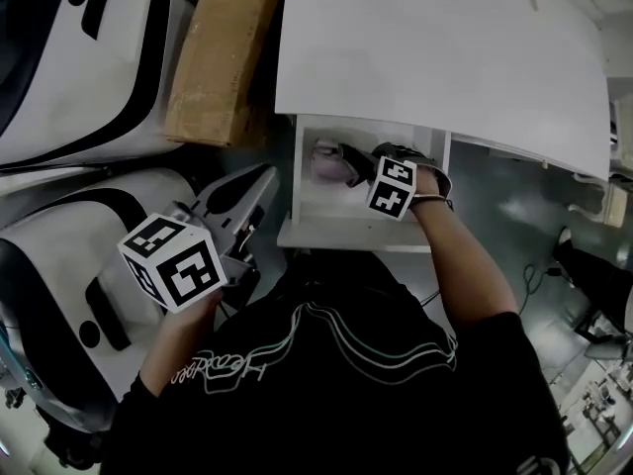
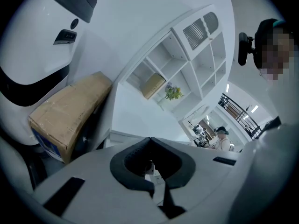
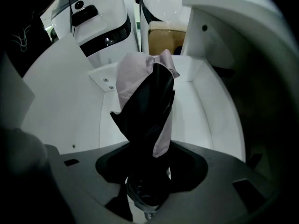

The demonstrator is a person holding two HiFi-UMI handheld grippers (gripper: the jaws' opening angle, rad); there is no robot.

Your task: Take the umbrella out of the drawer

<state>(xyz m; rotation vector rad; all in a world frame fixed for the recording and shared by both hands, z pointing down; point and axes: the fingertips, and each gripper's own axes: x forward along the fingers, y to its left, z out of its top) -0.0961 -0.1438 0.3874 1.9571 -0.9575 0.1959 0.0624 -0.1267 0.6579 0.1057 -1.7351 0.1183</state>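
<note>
The drawer (image 1: 351,234) under the white desk top (image 1: 435,47) stands pulled out. In it is a folded umbrella (image 1: 331,161) of pale pink and black cloth. My right gripper (image 1: 361,166) reaches down into the drawer. In the right gripper view the umbrella (image 3: 145,106) stands up from between the jaws of the right gripper (image 3: 147,190), which is shut on its near end, above the white drawer floor (image 3: 205,106). My left gripper (image 1: 262,181) hangs left of the drawer, away from it. Its jaws meet, shut on nothing, in the view of the left gripper (image 2: 149,141).
A long cardboard box (image 1: 223,52) leans beside the desk on the left. Two big white and black shells (image 1: 79,57) (image 1: 59,265) fill the left side. A white shelf unit (image 2: 196,55) with a small plant (image 2: 173,92) stands behind the desk. A person (image 2: 222,136) sits far off.
</note>
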